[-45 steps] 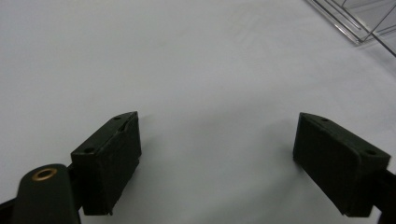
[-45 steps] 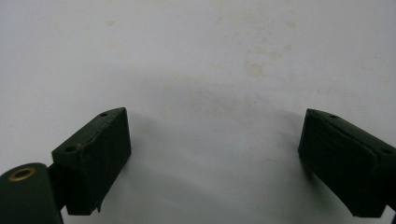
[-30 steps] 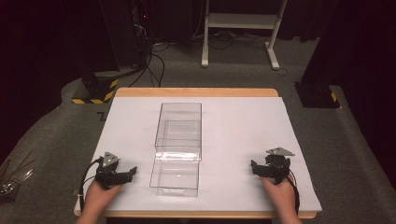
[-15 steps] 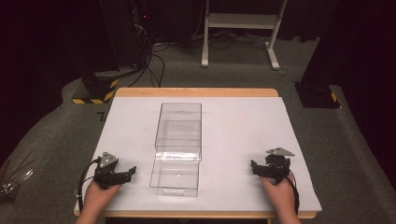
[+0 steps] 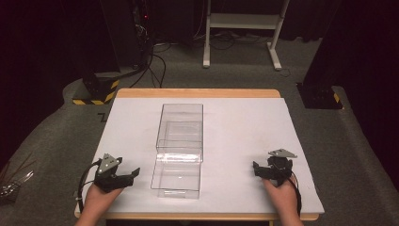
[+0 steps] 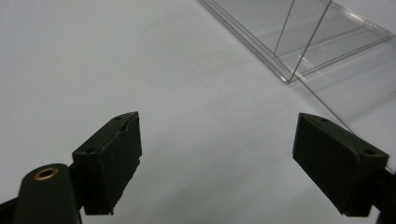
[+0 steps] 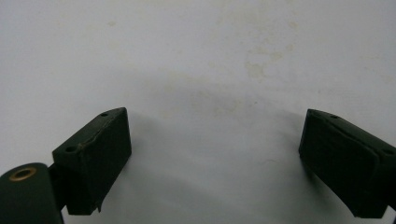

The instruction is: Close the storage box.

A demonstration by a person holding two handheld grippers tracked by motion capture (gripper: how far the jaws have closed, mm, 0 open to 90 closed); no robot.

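High view: clear plastic box (image 5: 179,150) between left gripper (image 5: 129,175) and right gripper (image 5: 258,169); both jaws wide, holding nothing.

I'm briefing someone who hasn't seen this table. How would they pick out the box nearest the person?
On the white-covered table, two clear plastic boxes stand end to end down the middle. The near box lies between the left gripper and right gripper, closer to the left. Unlike the tall box behind it, it is low and shallow.
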